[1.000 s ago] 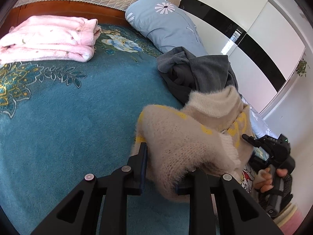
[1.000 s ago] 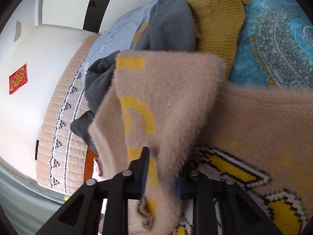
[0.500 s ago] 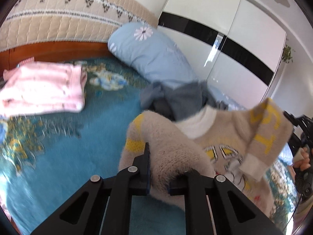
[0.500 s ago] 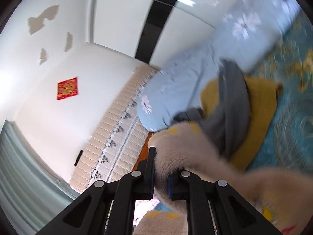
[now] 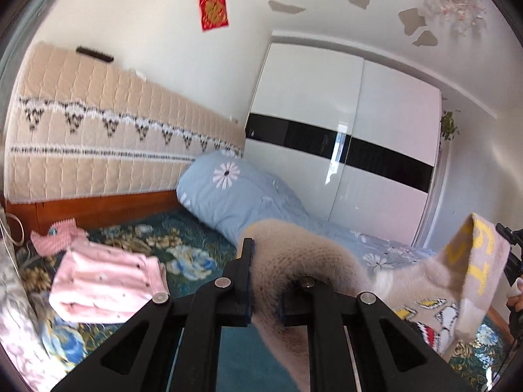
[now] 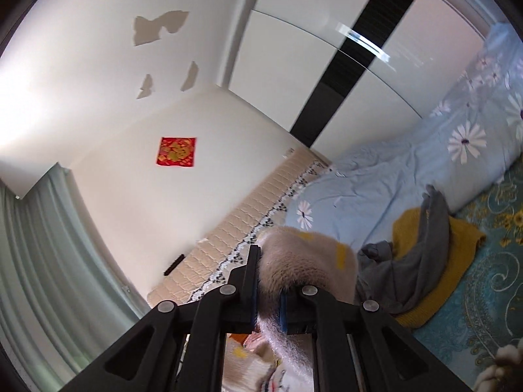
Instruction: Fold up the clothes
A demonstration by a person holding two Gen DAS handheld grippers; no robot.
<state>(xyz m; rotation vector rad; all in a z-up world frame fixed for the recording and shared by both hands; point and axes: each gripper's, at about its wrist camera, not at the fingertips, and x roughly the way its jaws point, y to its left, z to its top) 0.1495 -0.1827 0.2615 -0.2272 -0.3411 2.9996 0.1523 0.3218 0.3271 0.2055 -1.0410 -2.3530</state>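
A fuzzy beige sweater [image 5: 294, 261] with yellow letters and a cartoon print hangs in the air between both grippers, above the blue patterned bed cover [image 5: 183, 254]. My left gripper [image 5: 264, 281] is shut on one bunched part of it. My right gripper [image 6: 269, 289] is shut on another part of the beige sweater [image 6: 304, 258]. The right gripper also shows at the far right edge of the left wrist view [image 5: 513, 261], holding up a sleeve with yellow letters [image 5: 477, 261].
A folded pink garment [image 5: 104, 284] lies on the bed at left. A light blue flowered pillow [image 5: 242, 196] sits by the padded headboard [image 5: 98, 147]. A grey garment [image 6: 415, 271] lies over a mustard sweater [image 6: 457, 248]. A white wardrobe [image 5: 343, 137] stands behind.
Both grippers have lifted the beige sweater well up off the bed and tilted upward, so walls, wardrobe and ceiling now fill the views. The sweater has spread out between them.
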